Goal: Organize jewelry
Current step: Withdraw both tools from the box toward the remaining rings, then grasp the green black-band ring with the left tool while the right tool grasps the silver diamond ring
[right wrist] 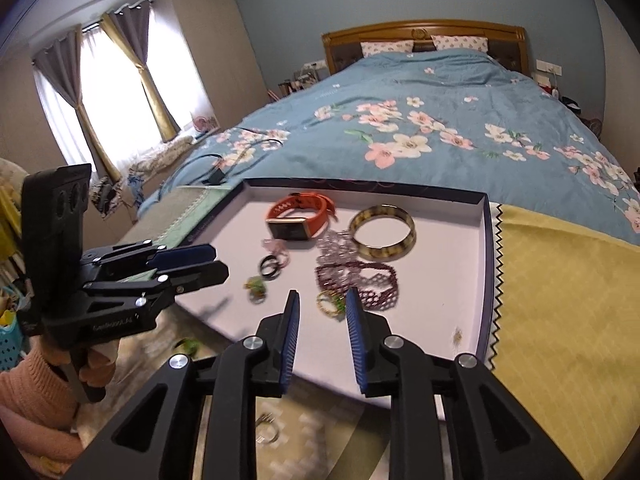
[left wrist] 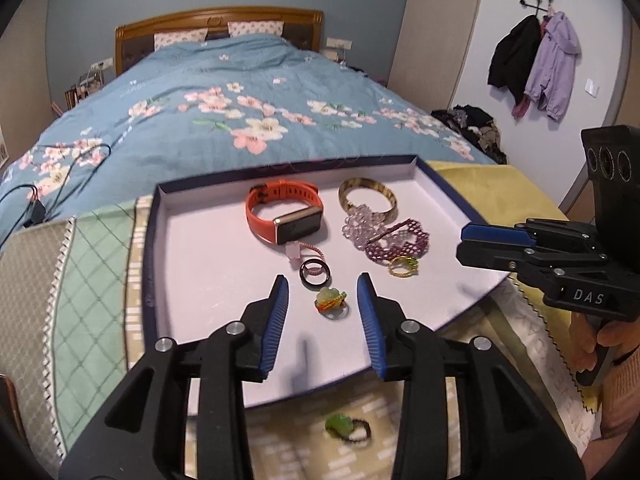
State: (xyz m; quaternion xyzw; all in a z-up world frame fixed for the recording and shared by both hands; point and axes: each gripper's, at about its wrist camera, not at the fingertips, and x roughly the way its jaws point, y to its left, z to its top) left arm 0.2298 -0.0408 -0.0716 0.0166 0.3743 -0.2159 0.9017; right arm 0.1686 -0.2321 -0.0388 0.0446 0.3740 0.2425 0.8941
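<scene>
Two handheld grippers hover over a shallow white-lined box lid that serves as a jewelry tray at the foot of a bed. The left gripper has its blue-padded jaws spread with nothing pinched. Seen from its own camera, a ring with a green and yellow charm lies on the tray floor in line with the gap between the pads, loose and not gripped. The right gripper also has its jaws parted and empty, with a gold beaded ring lying just beyond its tips.

Taking the tray as a clock face in the left wrist view, an orange smartwatch sits near 12 o'clock, a tortoiseshell bangle at about 1, pale and purple beaded bracelets at about 2, and a black ring near the centre.

Two pieces remain outside the tray on the patterned cloth at 6 o'clock: a green-charm ring and, in the right wrist view, a silvery ring.

Risks, as a judgement: the small rings could slip or flick away if a pad closes off-centre. The crowded right side invites snagging the purple bracelet along with the gold ring. The two grippers work close together and could collide. The pieces under the tools could be forgotten.
</scene>
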